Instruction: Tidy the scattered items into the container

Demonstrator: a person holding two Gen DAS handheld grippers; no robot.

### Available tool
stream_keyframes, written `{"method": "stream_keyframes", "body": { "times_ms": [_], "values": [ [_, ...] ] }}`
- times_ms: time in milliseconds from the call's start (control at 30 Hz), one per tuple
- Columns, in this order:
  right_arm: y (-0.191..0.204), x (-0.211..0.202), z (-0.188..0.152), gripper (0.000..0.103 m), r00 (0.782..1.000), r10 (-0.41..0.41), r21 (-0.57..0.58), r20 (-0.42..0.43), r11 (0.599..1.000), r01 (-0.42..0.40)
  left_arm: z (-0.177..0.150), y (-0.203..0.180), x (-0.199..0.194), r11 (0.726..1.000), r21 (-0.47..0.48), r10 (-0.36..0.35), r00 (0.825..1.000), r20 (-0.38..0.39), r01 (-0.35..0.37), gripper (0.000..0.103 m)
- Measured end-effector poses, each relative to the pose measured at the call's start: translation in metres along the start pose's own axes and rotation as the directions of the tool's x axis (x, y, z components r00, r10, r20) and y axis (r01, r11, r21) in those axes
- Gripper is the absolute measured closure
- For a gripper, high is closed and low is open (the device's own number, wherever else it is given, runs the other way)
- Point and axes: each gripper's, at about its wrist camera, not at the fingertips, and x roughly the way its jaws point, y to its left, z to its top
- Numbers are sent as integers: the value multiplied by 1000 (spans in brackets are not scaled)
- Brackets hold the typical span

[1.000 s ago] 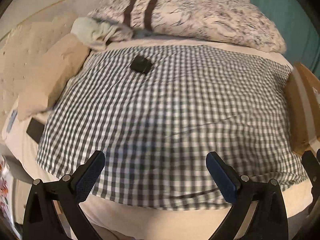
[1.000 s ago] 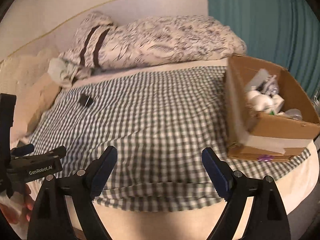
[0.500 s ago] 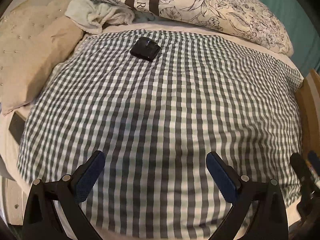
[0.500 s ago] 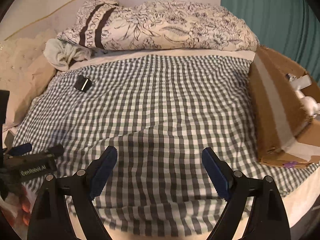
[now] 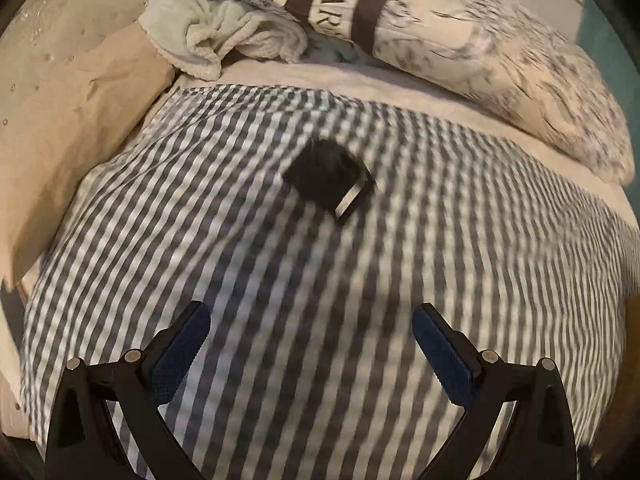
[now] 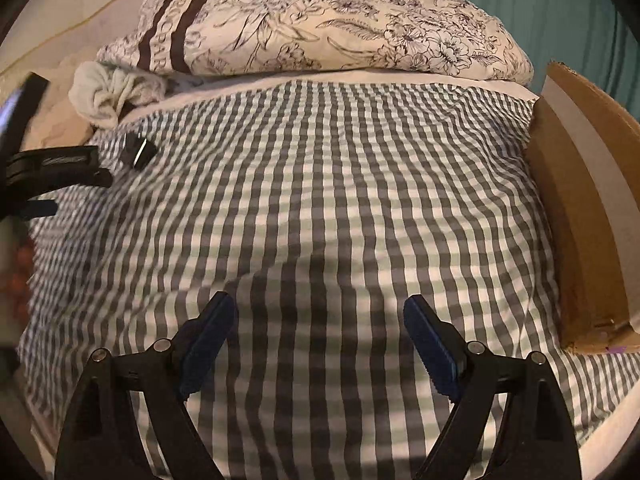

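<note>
Left gripper (image 5: 310, 344) has its jaws wide apart, nothing between them, hanging over the checked bedspread (image 5: 360, 288). Right gripper (image 6: 318, 340) is likewise spread and empty, over the middle of the bed.

The one stray item in sight is a small black case (image 5: 330, 178), flat on the bedspread at about 12 o'clock from the left gripper, well apart from it and near the head of the bed. In the right wrist view it shows at 10 o'clock, just beyond the left gripper's body. The cardboard box (image 6: 580, 200) stands at the bed's edge at 3 o'clock in that view; its inside is hidden here.

Risks, as judgement:
- The case looks low and smooth, so fingers may slide over it or pinch up cloth with it.
- The soft bedding gives under pressure, so the case could tip or sink.
- The left view is motion-blurred, so edges are hard to read and the approach could miss.
- The box is across the bed, so a loose grip could drop the case on the way.

Orientation: lies flat, roughly squarish, slightly longer axis running 10 to 4 o'clock in the left view. A pale glossy edge faces 4 o'clock.
</note>
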Motion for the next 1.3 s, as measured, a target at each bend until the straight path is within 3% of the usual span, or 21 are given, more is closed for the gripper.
{"method": "stream_keyframes", "body": {
  "times_ms": [267, 400, 467, 500, 600, 767, 967, 1067, 1100, 1133, 1167, 1233, 1300],
  "values": [
    [-14, 15, 14, 16, 1000, -7, 8, 29, 1000, 7, 59, 0, 53, 993, -116, 35, 999, -5, -36, 0],
    [-24, 28, 15, 16, 1000, -2, 39, -3, 999, 2, 68, 7, 81, 987, -154, -41, 999, -22, 37, 1],
    [-26, 32, 17, 16, 1000, 13, 46, -20, 999, -12, 64, 7, 97, 992, -120, -42, 995, -86, 32, 19],
    [-26, 32, 19, 16, 1000, 19, 50, -24, 999, -18, 61, 7, 101, 996, -88, -12, 995, -96, 3, 19],
    [-22, 35, 33, 16, 999, 24, 34, -31, 999, -23, 53, 7, 91, 1000, -25, 9, 999, -39, -10, 22],
    [-12, 23, 52, 16, 999, 16, 14, 30, 1000, -16, 51, 17, 73, 998, -25, -53, 998, -31, 52, 22],
    [-3, 17, 55, 16, 997, 26, -18, 78, 1000, -25, 69, 21, 61, 993, -66, -99, 995, 2, 99, 11],
    [-5, 22, 53, 16, 998, 21, -11, 66, 1000, -20, 78, 26, 74, 991, -117, -68, 998, -11, 66, 11],
    [-9, 23, 52, 16, 998, 14, -3, 68, 1000, -14, 79, 28, 81, 990, -127, -60, 998, -30, 56, 15],
    [-11, 24, 52, 16, 997, 12, 1, 70, 1000, -12, 77, 29, 93, 990, -130, -58, 996, -75, 48, 36],
    [-13, 24, 52, 16, 998, 9, 3, 69, 1000, -9, 74, 30, 98, 991, -126, -47, 995, -89, 35, 45],
    [-18, 25, 51, 16, 998, -12, 11, 63, 1000, 11, 68, 29, 92, 994, -103, -24, 999, -36, 20, 53],
    [-23, 24, 50, 16, 998, -15, 18, 64, 1000, 13, 58, 27, 82, 997, -73, 5, 1000, -27, -7, 53]
  ]
}}
